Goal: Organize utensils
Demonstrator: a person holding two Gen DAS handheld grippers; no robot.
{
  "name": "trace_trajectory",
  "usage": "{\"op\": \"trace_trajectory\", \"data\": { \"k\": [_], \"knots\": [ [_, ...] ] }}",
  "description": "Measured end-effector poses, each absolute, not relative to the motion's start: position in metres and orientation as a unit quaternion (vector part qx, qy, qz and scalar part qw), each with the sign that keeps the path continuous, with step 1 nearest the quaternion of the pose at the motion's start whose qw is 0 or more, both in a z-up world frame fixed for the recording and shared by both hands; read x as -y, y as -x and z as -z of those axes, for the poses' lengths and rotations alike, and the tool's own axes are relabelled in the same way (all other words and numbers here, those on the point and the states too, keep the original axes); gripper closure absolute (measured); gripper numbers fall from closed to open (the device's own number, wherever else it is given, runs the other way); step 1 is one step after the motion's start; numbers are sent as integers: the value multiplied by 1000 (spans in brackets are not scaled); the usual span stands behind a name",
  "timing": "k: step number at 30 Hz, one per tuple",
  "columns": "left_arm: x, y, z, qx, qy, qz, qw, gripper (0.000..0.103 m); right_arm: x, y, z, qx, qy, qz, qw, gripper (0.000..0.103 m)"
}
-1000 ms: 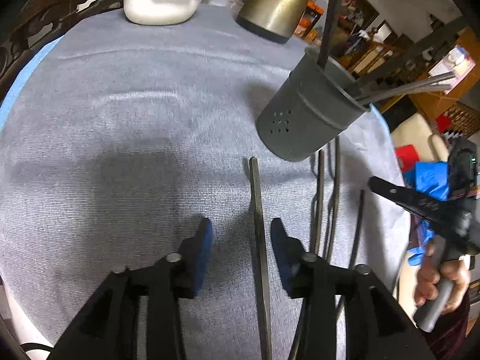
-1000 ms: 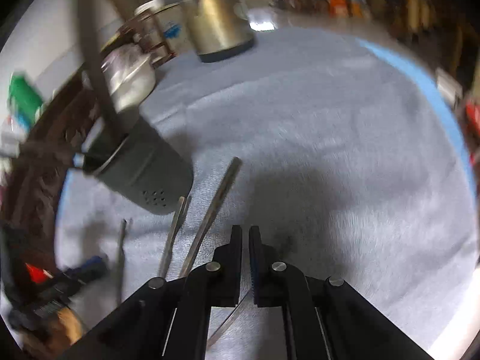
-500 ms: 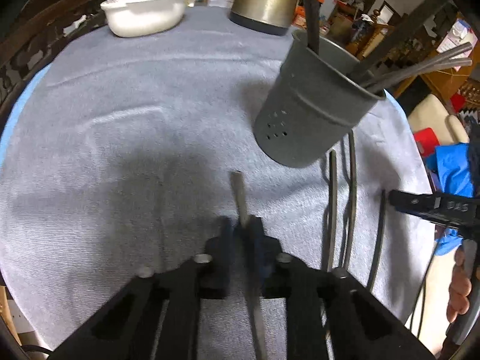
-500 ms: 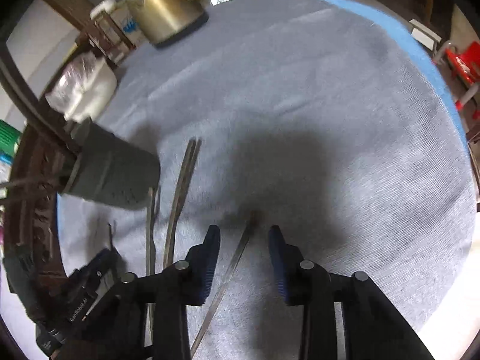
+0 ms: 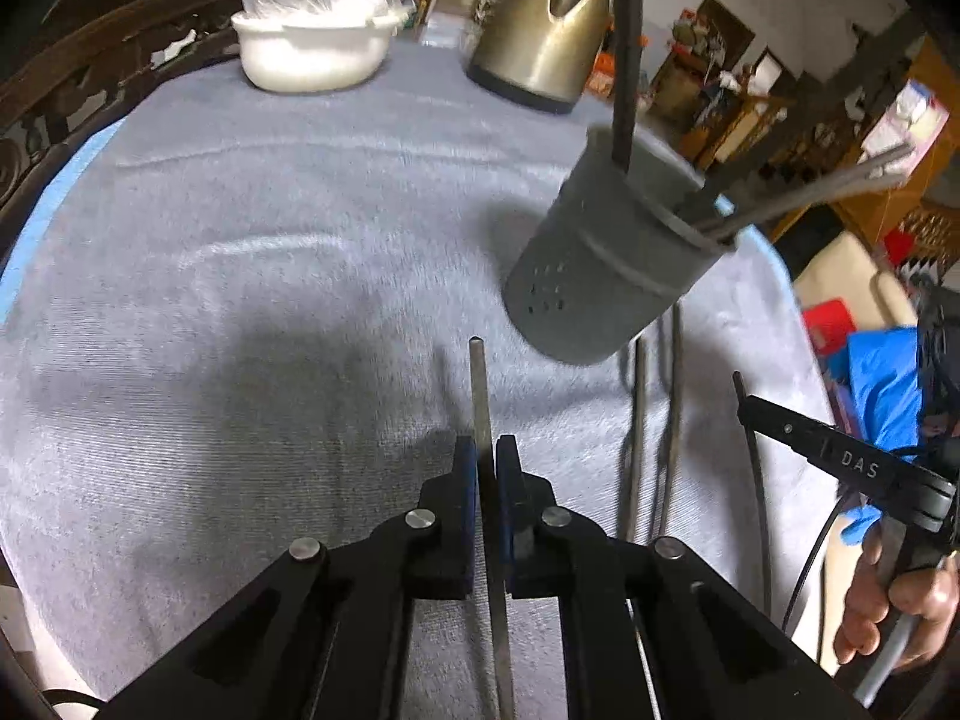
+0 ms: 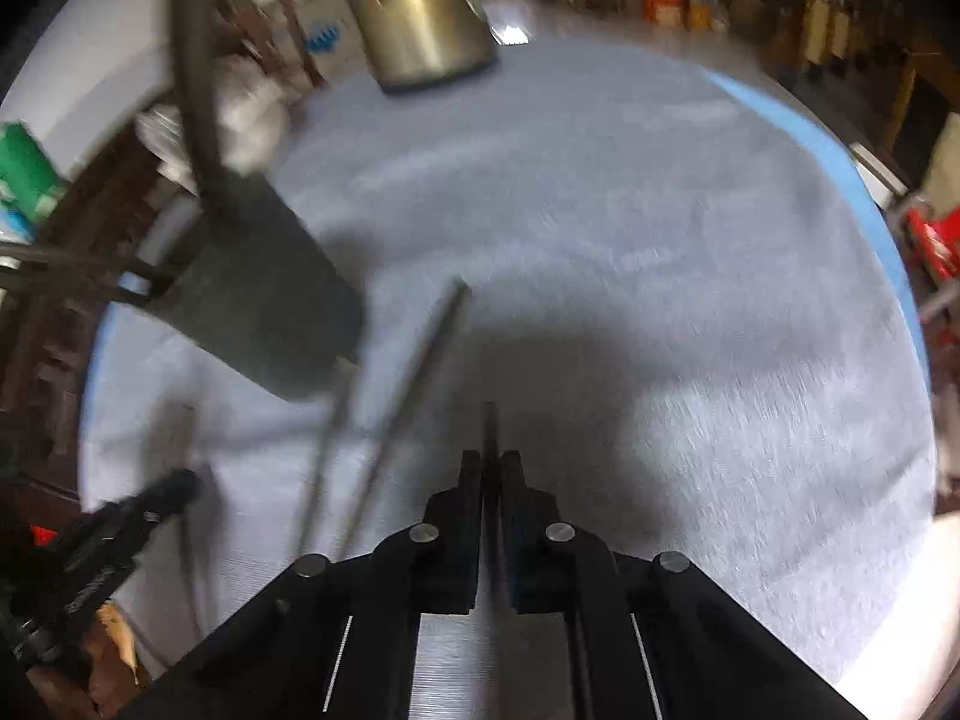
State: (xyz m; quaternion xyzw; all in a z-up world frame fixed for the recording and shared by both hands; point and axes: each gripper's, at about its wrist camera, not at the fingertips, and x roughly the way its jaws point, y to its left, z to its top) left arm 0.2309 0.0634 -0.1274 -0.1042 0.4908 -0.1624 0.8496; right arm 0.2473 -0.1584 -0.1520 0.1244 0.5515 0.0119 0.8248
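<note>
My left gripper (image 5: 486,468) is shut on a flat metal utensil (image 5: 479,384) whose end points away over the grey cloth (image 5: 240,240). Just beyond stands a grey perforated holder (image 5: 606,264) with several utensils in it. Two more utensils (image 5: 639,420) lie side by side on the cloth to its right. My right gripper (image 6: 491,462) is shut on a thin dark utensil (image 6: 491,426). In the right wrist view, which is blurred, the holder (image 6: 270,312) stands at the left and the two loose utensils (image 6: 414,384) lie beside it.
A brass-coloured kettle (image 5: 540,42) and a white bowl (image 5: 312,48) covered with plastic wrap stand at the table's far side. A carved wooden chair (image 5: 72,78) borders the left. A hand (image 5: 894,606) holds the other gripper at the right table edge.
The left jaws closed on the flat utensil that lay between them. The right jaws opened over a thin utensil, then closed on it. The right view swung and blurred.
</note>
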Motion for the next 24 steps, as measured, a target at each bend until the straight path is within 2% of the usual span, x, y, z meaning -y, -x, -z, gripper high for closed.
{"op": "trace_trajectory", "data": {
  "k": [11, 24],
  "knots": [
    [-84, -200, 83, -411, 134, 186, 882, 97, 156, -219, 101, -415, -164, -85, 891, 97],
    [-85, -171, 26, -340, 127, 179, 914, 98, 151, -202, 55, -327, -179, -117, 921, 97]
  ]
}}
